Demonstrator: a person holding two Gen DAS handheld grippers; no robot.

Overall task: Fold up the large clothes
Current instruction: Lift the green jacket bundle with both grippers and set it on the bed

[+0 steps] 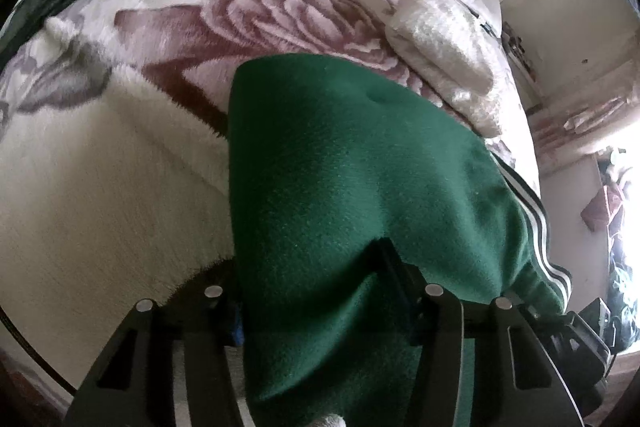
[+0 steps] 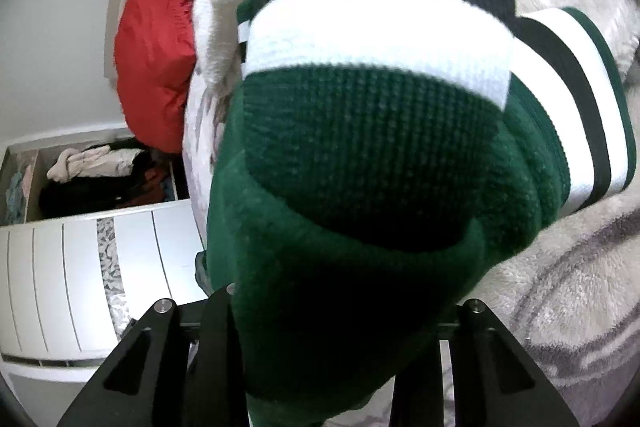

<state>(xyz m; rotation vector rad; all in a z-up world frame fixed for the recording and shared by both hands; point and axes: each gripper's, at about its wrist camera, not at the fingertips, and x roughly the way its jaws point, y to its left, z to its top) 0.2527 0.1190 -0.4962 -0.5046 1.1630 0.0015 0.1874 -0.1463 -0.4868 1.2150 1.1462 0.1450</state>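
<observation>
Green fleece jacket (image 1: 352,187) pinched in left gripper (image 1: 320,291); right gripper (image 2: 340,307) clamps its striped cuff (image 2: 380,27). Garment extends forward over floral blanket (image 1: 240,7).

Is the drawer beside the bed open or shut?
Open: the drawer shows its inside, with clothes piled in its compartments, beside the floral blanket.

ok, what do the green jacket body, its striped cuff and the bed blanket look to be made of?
Green jacket body: seemingly wool-like felt or fleece, matte, with a short fuzzy nap and no visible weave. Striped cuff: rib knit, ridged and stretchy-looking, in white, black and green bands. Bed blanket: plush synthetic-looking pile, slightly glossy, with long fibres fraying at the floral print's edges.
</observation>
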